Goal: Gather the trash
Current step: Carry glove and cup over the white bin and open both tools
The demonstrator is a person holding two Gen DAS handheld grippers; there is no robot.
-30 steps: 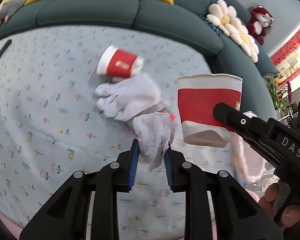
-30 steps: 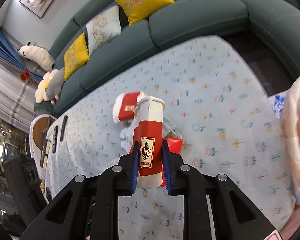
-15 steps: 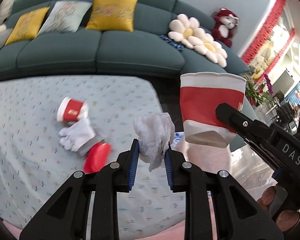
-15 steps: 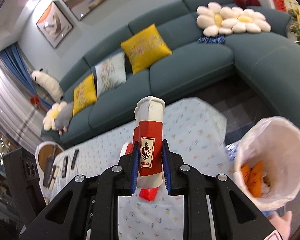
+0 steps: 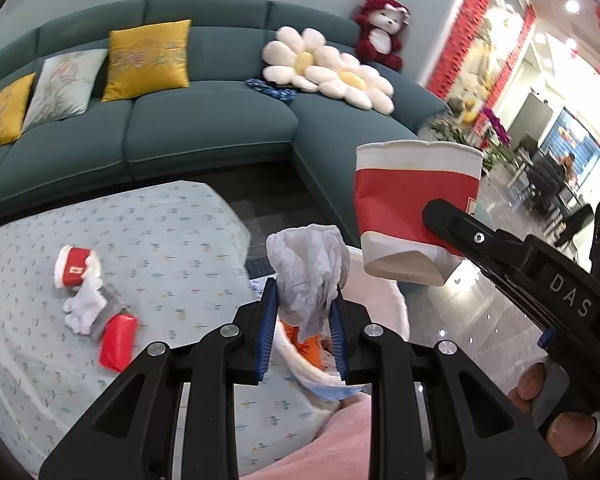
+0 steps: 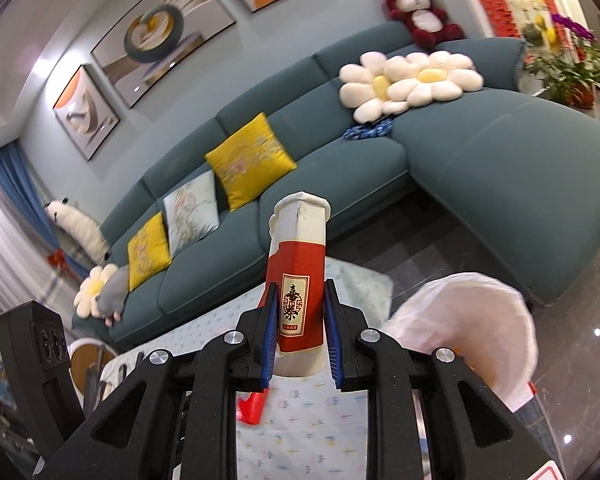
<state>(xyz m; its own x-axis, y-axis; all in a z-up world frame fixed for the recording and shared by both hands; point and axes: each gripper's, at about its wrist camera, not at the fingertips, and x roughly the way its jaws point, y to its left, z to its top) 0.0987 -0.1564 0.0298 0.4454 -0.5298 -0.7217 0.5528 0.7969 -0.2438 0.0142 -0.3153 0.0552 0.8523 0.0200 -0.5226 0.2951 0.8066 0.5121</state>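
While both tongs are raised off the counter, each carries one item of trash. The left tongs pinch a crumpled white tissue between their blue pads, the wad standing up above the tips. The right tongs pinch a squashed red-and-white paper cup, label facing the camera and its rim pointing away; in the left wrist view the same cup appears upper right, clamped by the black finger, with fingertips of the person's hand visible on the handle at lower right. A white-lined trash bag stands open just beyond the counter's edge, right of the cup in the right wrist view; in the left view it lies directly under the tissue, with orange scraps inside. Remaining on the floral-cloth counter: a second red paper cup on its side, a white glove-like cloth touching it, and a red packet just beside the cloth. A teal sofa stands behind.
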